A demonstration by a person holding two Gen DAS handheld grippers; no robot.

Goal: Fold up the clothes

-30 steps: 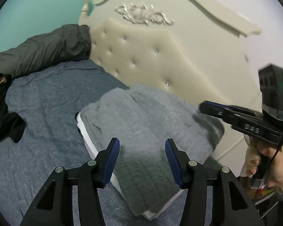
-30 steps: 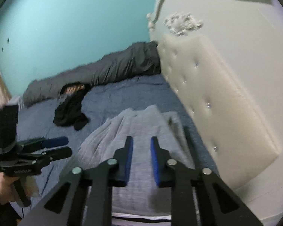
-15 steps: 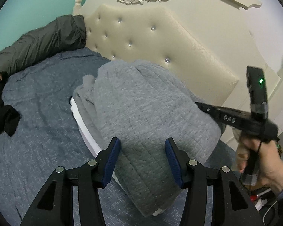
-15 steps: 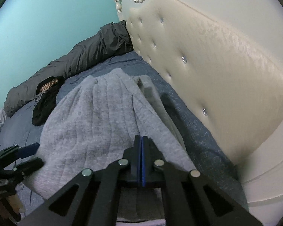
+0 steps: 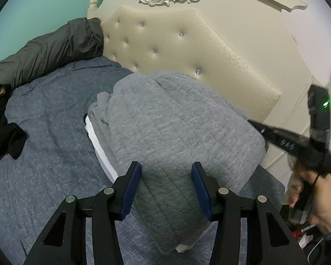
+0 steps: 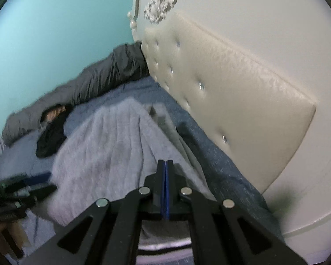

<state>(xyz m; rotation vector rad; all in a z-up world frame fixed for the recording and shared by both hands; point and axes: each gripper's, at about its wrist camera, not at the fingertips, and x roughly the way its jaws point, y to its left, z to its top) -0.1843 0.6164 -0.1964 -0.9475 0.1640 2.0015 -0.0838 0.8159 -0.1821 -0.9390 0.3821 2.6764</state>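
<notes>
A grey quilted garment (image 5: 174, 128) lies in a raised mound on the blue bedspread (image 5: 44, 137), over a white item (image 5: 99, 150) at its left edge. My left gripper (image 5: 166, 187) is open, its jaws apart over the garment's near end. My right gripper (image 6: 164, 165) is shut, pressed at the garment's near right edge (image 6: 112, 145); whether cloth is pinched between the pads is hidden. It also shows in the left wrist view (image 5: 264, 130), at the garment's right side.
A cream tufted headboard (image 5: 187, 50) stands right behind the garment. A dark grey jacket (image 5: 46, 48) lies along the teal wall. A black garment (image 5: 2, 139) lies on the left of the bed. Clutter sits on the floor at lower right (image 5: 306, 236).
The right gripper went from slightly open to shut and has stayed shut at the garment's right edge. The garment rose from flat into a mound. The left gripper stays open.
</notes>
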